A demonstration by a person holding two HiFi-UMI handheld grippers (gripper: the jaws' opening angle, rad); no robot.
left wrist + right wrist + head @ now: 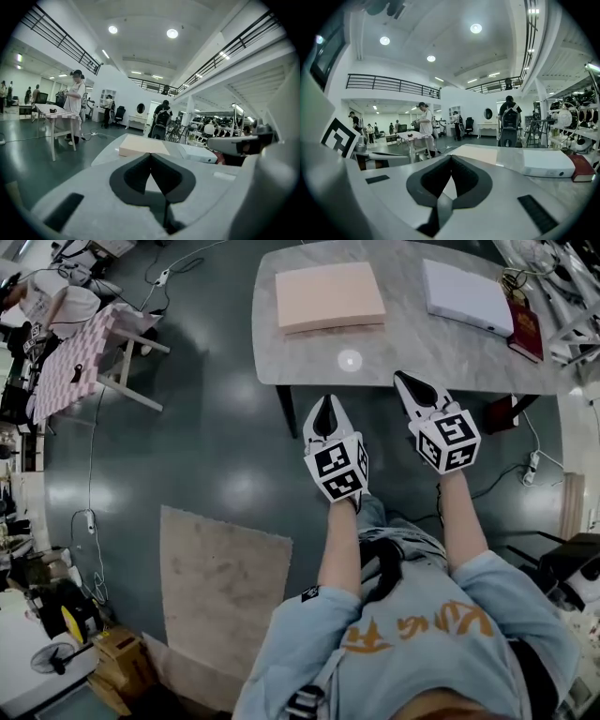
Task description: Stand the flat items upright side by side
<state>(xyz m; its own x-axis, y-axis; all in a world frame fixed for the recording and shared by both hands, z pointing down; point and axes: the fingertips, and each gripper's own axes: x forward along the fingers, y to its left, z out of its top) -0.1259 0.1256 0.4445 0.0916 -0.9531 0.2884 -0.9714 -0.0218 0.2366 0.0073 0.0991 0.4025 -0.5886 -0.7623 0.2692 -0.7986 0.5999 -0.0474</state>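
Three flat items lie on the grey marble table (394,343): a pale pink box (329,296) at the left, a white box (466,296) to its right, and a dark red book (525,329) at the right edge. My left gripper (325,403) is shut and empty, just short of the table's near edge. The right gripper (403,379) is also shut and empty, its tip at the near edge. In the left gripper view the pink box (143,146) and white box (197,153) lie ahead. The right gripper view shows the white box (546,163) and red book (582,168).
A small table with a checked cloth (80,357) stands at the far left on the dark floor. A beige mat (220,592) lies on the floor by my left side. Cables and a power strip (532,468) lie at the right. People stand far off in the hall.
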